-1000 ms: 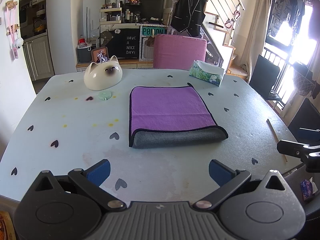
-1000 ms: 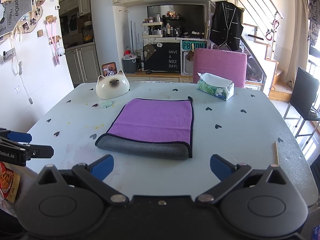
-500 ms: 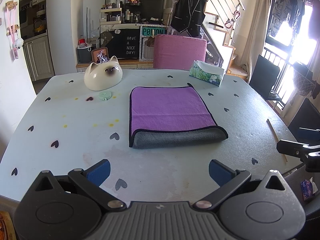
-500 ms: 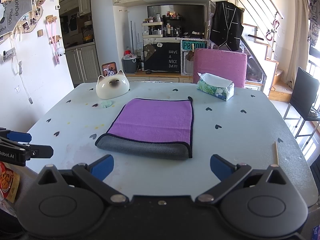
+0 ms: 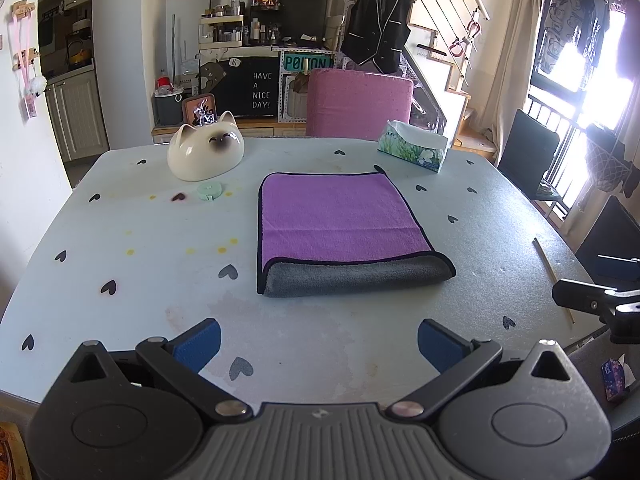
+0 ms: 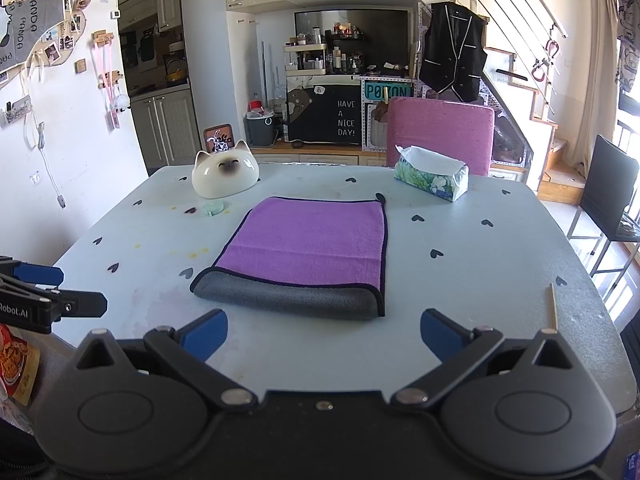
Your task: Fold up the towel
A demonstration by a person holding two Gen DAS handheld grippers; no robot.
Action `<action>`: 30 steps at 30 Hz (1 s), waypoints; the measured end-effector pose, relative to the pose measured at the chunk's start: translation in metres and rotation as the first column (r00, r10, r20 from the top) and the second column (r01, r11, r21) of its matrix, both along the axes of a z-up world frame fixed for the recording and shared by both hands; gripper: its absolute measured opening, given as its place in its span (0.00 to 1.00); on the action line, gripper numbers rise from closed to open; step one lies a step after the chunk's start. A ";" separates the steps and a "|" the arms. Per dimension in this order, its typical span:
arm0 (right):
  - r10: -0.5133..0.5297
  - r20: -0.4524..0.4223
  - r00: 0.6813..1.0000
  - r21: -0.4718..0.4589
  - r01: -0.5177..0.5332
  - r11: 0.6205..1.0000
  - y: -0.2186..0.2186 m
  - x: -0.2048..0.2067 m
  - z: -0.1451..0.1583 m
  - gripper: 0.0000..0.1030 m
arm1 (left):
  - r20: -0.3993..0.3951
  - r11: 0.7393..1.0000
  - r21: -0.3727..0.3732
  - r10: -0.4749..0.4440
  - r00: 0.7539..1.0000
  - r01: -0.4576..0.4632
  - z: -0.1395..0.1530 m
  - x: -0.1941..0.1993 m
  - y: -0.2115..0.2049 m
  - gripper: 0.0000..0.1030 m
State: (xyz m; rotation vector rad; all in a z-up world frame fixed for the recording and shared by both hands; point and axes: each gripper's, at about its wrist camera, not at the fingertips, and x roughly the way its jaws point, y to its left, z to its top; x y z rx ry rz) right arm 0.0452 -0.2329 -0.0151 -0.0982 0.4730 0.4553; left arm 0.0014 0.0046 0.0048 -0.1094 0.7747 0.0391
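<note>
A purple towel (image 5: 340,216) with a grey underside lies folded on the pale table (image 5: 140,280), its grey rolled fold toward me. It also shows in the right wrist view (image 6: 312,244). My left gripper (image 5: 318,342) is open and empty, held back near the table's front edge, short of the towel. My right gripper (image 6: 324,334) is open and empty, also near the front edge, just short of the grey fold. The right gripper shows at the right edge of the left wrist view (image 5: 600,300); the left gripper shows at the left edge of the right wrist view (image 6: 44,300).
A white cat-shaped bowl (image 5: 206,152) and a small green disc (image 5: 210,191) sit at the back left. A tissue box (image 5: 414,150) stands at the back right. A thin wooden stick (image 5: 552,276) lies near the right edge. A pink chair (image 5: 360,108) stands behind the table.
</note>
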 end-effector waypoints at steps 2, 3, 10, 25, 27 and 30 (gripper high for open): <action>0.000 0.001 1.000 0.000 0.000 1.000 0.000 0.000 0.000 1.00 | 0.000 1.000 0.000 0.000 1.000 0.000 0.002 0.000 0.001 1.00; 0.000 0.001 1.000 0.000 0.000 1.000 0.000 0.000 0.000 1.00 | 0.001 1.000 0.001 0.000 1.000 0.000 0.000 0.000 0.000 1.00; 0.000 0.001 1.000 0.000 0.000 1.000 0.000 0.000 0.000 1.00 | 0.000 1.000 0.001 0.000 1.000 0.000 0.001 0.001 0.001 1.00; 0.000 0.001 1.000 0.000 0.000 1.000 0.000 0.000 -0.001 1.00 | 0.001 1.000 0.001 0.000 1.000 0.000 0.000 0.000 0.001 1.00; 0.000 0.001 1.000 0.000 0.000 1.000 0.000 0.000 -0.001 1.00 | 0.000 1.000 0.001 0.000 1.000 0.000 0.000 0.000 0.000 1.00; 0.000 0.000 1.000 0.000 0.000 1.000 0.000 0.000 -0.001 1.00 | 0.000 1.000 0.001 0.000 1.000 0.000 0.000 0.000 0.000 1.00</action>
